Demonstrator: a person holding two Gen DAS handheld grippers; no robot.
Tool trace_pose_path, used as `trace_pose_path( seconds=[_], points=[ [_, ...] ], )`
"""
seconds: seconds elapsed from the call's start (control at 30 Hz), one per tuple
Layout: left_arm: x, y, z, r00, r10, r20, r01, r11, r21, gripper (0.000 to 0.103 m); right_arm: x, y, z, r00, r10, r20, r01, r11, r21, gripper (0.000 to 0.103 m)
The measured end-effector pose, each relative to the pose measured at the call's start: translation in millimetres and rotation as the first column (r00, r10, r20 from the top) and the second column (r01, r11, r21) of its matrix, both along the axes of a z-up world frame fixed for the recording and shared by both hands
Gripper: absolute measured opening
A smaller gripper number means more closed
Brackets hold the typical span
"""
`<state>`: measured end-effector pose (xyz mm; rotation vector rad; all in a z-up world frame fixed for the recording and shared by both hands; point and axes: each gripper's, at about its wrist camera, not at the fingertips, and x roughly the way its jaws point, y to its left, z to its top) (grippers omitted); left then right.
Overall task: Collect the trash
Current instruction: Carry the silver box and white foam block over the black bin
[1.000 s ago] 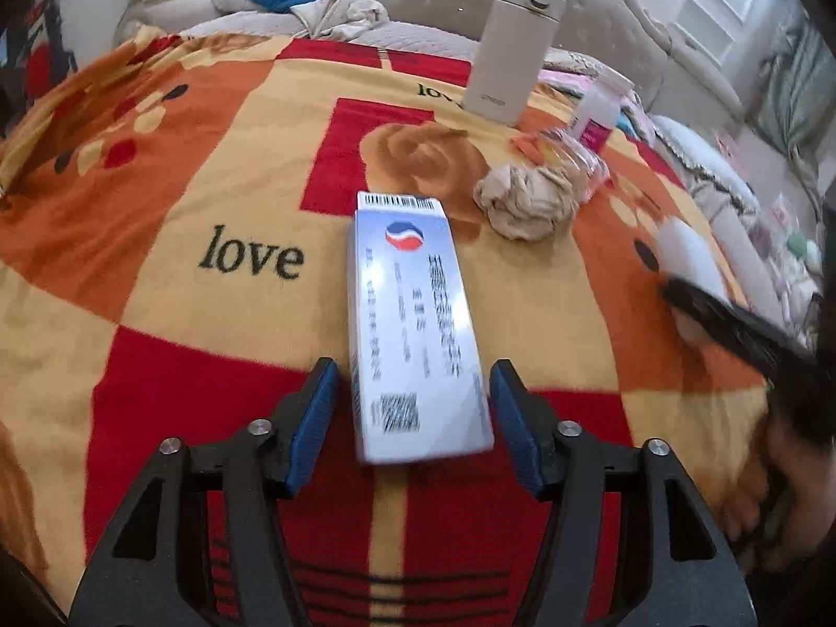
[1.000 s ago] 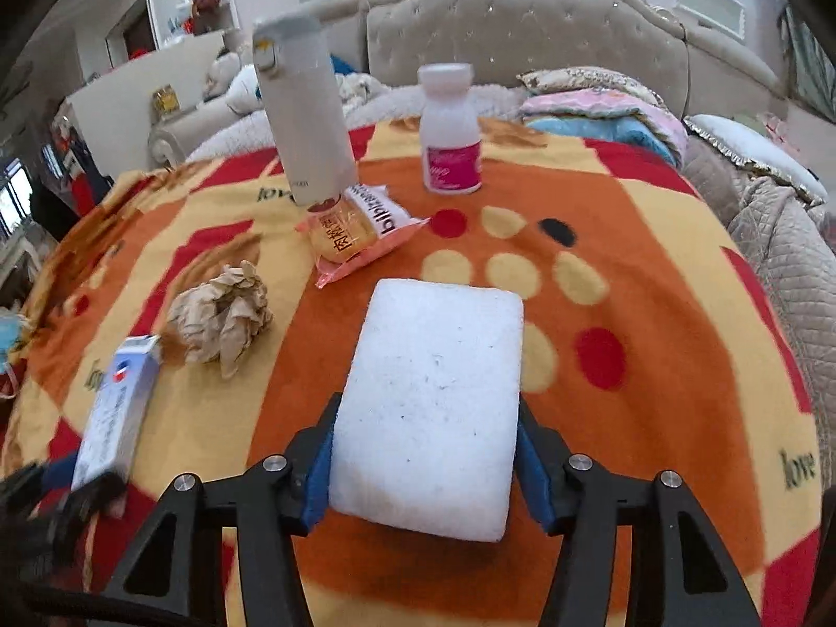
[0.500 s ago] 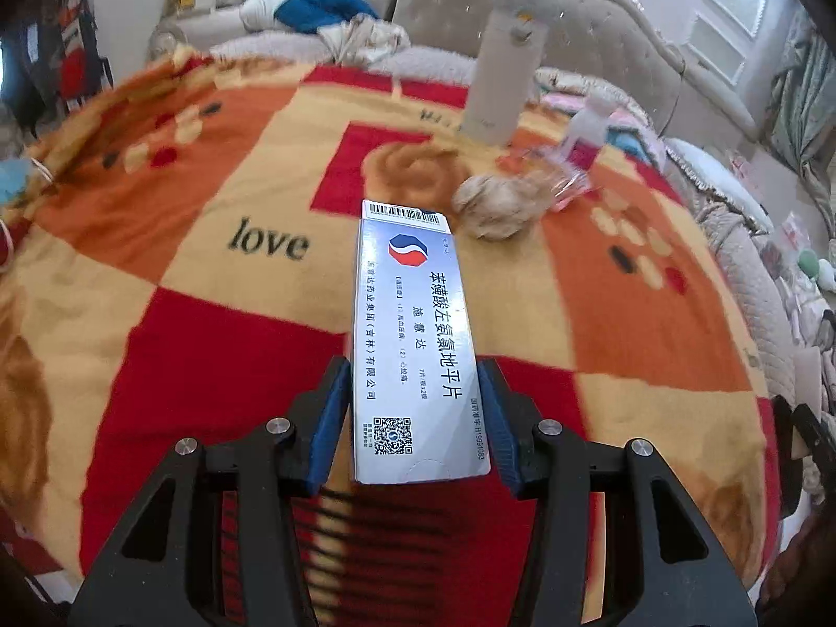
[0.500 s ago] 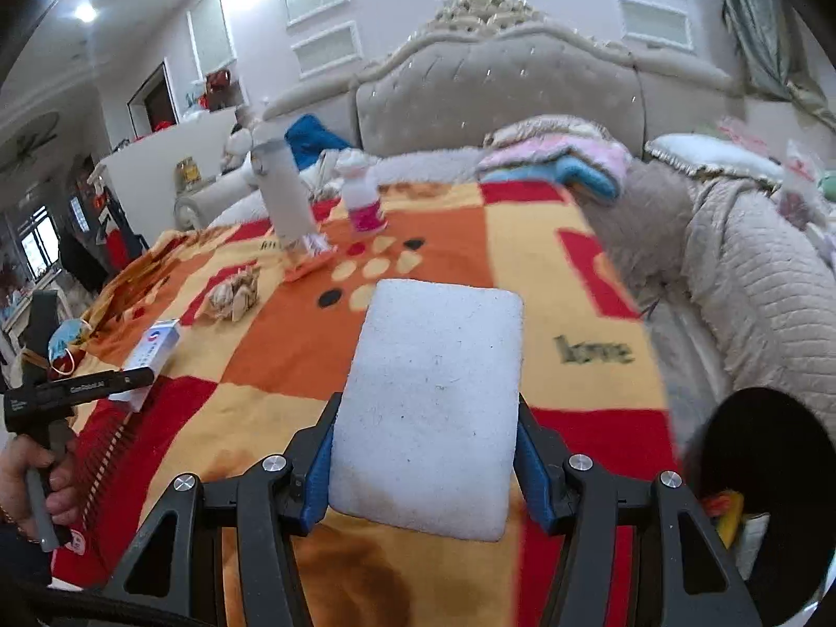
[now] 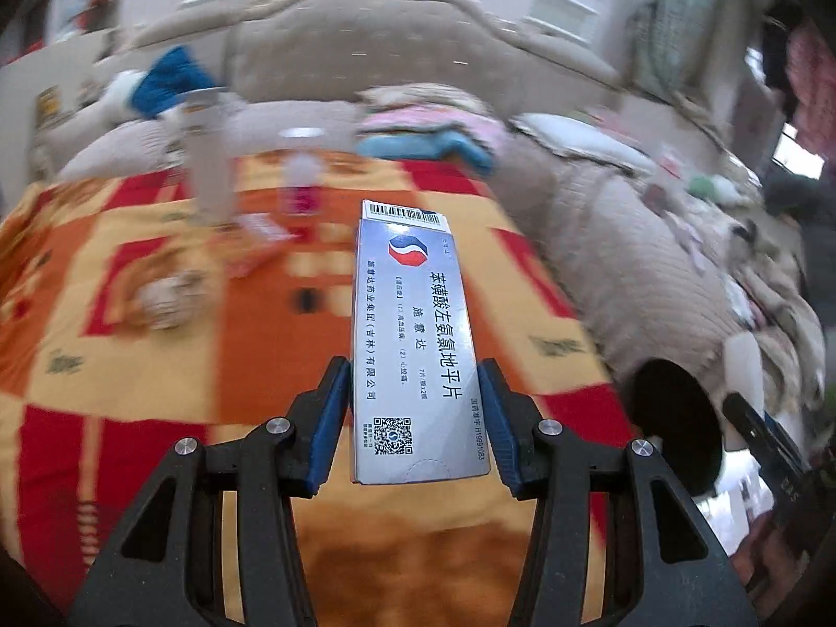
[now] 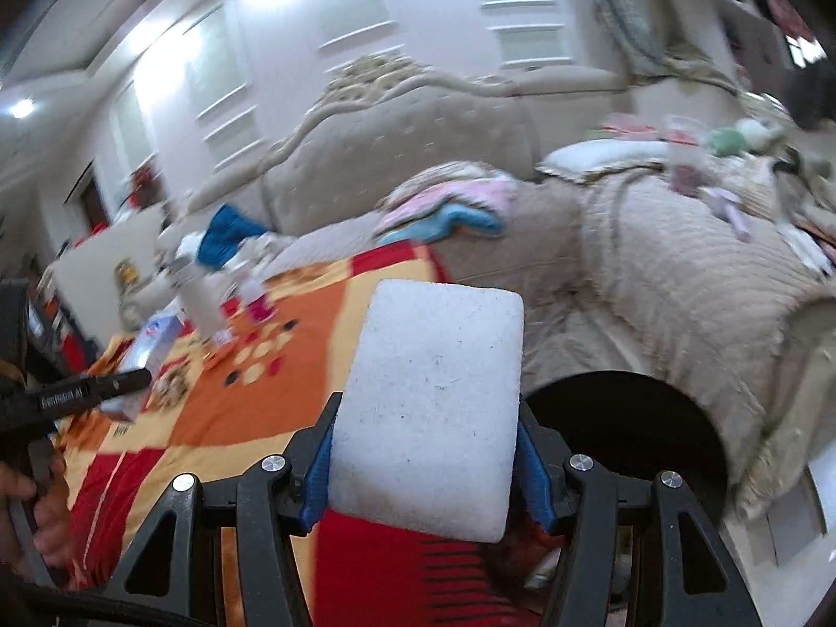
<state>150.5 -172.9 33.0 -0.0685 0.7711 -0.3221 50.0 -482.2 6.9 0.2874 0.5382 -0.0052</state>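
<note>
My left gripper (image 5: 413, 418) is shut on a silver medicine box (image 5: 413, 345) with a barcode and blue-red logo, held in the air above the blanket. My right gripper (image 6: 426, 457) is shut on a white foam block (image 6: 433, 407), held up over the blanket's right edge. A black bin opening (image 5: 674, 423) sits at the right of the left wrist view; it also shows just right of the foam in the right wrist view (image 6: 632, 428). A crumpled tissue (image 5: 167, 303) and a snack wrapper (image 5: 261, 240) lie on the blanket.
An orange, red and yellow blanket (image 5: 130, 366) covers the surface. A tall white bottle (image 5: 209, 167) and a small pink-labelled bottle (image 5: 300, 177) stand at its far side. Beige quilted sofas (image 6: 679, 282) with folded cloths lie behind and to the right.
Both grippers have lifted and swung right with their loads. The medicine box is now off the blanket. The black bin has come closer in both views.
</note>
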Motion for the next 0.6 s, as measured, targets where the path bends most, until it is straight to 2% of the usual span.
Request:
trace_pose_path(
  seconds=[0.1, 0.3, 0.4, 0.5, 0.6],
  points=[
    [-5.0, -43.4, -5.0, 0.995, -0.098, 0.017, 0.098, 0.995, 0.009, 0.048, -12.6, -27.2, -1.8, 0.999, -0.054, -0.007, 0.054, 0.998, 0.009, 0.057],
    [-17.8, -106.8, -19.6, 0.962, -0.269, 0.044, 0.268, 0.963, 0.015, 0.048, -28.0, -61.4, -9.1, 0.992, -0.123, -0.040, 0.122, 0.992, -0.015, 0.057],
    [-19.2, -130.7, -27.6, 0.941, -0.337, 0.034, 0.337, 0.941, 0.012, 0.048, -31.1, -75.8, -14.1, 0.986, -0.155, -0.056, 0.155, 0.988, -0.012, 0.057],
    [-24.7, -156.8, -32.4, 0.908, -0.416, 0.056, 0.414, 0.909, 0.041, 0.048, -27.8, -85.0, -18.7, 0.981, -0.180, -0.078, 0.179, 0.984, -0.017, 0.057],
    [-22.9, -178.3, -41.2, 0.882, -0.469, 0.041, 0.468, 0.883, 0.037, 0.048, -22.5, -89.2, -22.9, 0.975, -0.199, -0.096, 0.198, 0.980, -0.017, 0.057]
  ],
)
